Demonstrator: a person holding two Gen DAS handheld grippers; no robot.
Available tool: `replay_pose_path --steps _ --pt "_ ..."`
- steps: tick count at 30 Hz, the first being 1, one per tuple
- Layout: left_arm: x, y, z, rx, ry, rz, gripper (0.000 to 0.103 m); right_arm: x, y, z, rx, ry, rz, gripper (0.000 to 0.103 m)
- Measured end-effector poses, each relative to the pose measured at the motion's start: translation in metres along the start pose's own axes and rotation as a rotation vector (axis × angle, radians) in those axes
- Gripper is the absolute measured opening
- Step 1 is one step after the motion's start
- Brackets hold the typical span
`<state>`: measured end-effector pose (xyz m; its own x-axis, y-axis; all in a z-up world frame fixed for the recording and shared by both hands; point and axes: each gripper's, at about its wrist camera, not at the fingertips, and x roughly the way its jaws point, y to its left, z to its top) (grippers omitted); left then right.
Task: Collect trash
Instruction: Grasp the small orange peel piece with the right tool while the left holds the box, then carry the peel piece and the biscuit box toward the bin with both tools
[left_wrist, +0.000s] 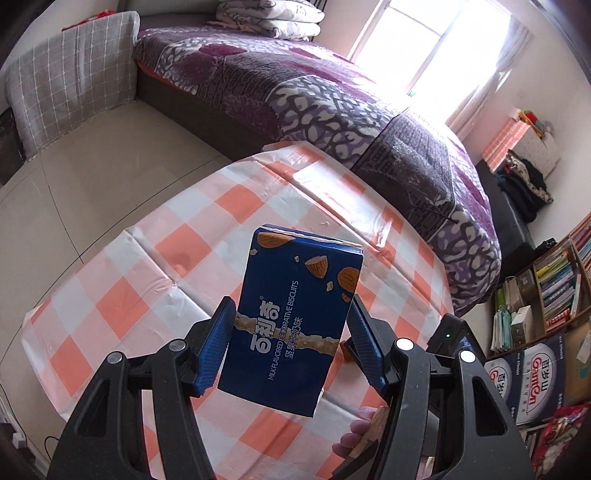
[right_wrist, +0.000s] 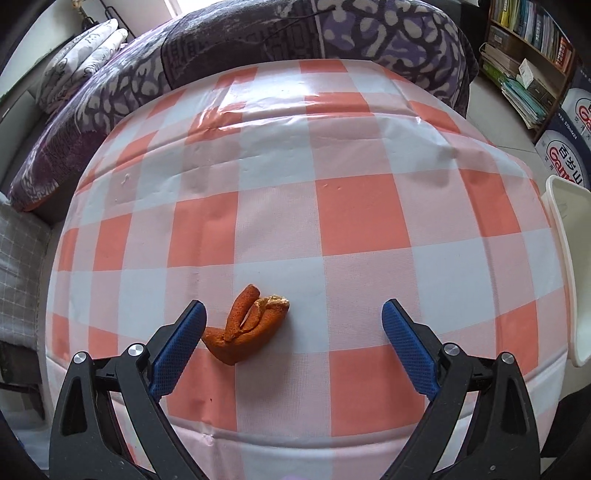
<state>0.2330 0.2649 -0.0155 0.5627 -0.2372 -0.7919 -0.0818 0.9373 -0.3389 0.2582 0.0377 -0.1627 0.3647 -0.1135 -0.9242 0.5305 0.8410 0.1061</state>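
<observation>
My left gripper (left_wrist: 291, 310) is shut on a blue biscuit box (left_wrist: 295, 317) and holds it tilted in the air above the checked table (left_wrist: 155, 266). The blue pads press the box's two long sides. In the right wrist view, a dried orange peel (right_wrist: 245, 326) lies on the tablecloth, just inside the left finger of my right gripper (right_wrist: 293, 312). My right gripper is open and empty, low over the table. A white bin (right_wrist: 570, 266) stands off the table's right edge.
A bed with a purple patterned cover (left_wrist: 332, 103) runs along the table's far side. A bookshelf (left_wrist: 554, 288) and blue cartons (left_wrist: 532, 373) stand on the floor at the right. Beige floor tiles (left_wrist: 74, 177) lie to the left.
</observation>
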Motion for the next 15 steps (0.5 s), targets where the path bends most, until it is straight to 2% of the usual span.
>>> replay_pose_path --steps 2,4,5,6,7,12,15 --pt "-0.002 0.004 0.002 -0.013 -0.003 -0.002 0.061 0.001 0.002 -0.002 -0.037 -0.034 -0.035 0.082" --pt "-0.004 0.008 0.002 -0.019 -0.006 0.0 0.061 0.0 0.007 -0.008 -0.098 -0.077 -0.055 0.06" --pt "-0.004 0.008 0.001 -0.019 -0.007 0.003 0.061 -0.001 0.008 -0.011 -0.131 -0.095 -0.052 0.053" --pt "-0.004 0.009 0.001 -0.02 -0.008 0.008 0.061 -0.002 0.008 -0.014 -0.159 -0.107 -0.043 0.037" --pt "-0.004 0.01 0.001 -0.021 -0.011 0.012 0.061 -0.003 0.007 -0.015 -0.189 -0.112 -0.027 0.026" --pt "-0.006 0.011 0.001 -0.037 -0.033 0.024 0.061 -0.007 0.001 -0.015 -0.298 -0.111 0.059 0.022" --pt "-0.008 0.01 0.0 -0.044 -0.066 0.04 0.061 -0.013 -0.001 -0.005 -0.304 -0.122 0.066 0.022"
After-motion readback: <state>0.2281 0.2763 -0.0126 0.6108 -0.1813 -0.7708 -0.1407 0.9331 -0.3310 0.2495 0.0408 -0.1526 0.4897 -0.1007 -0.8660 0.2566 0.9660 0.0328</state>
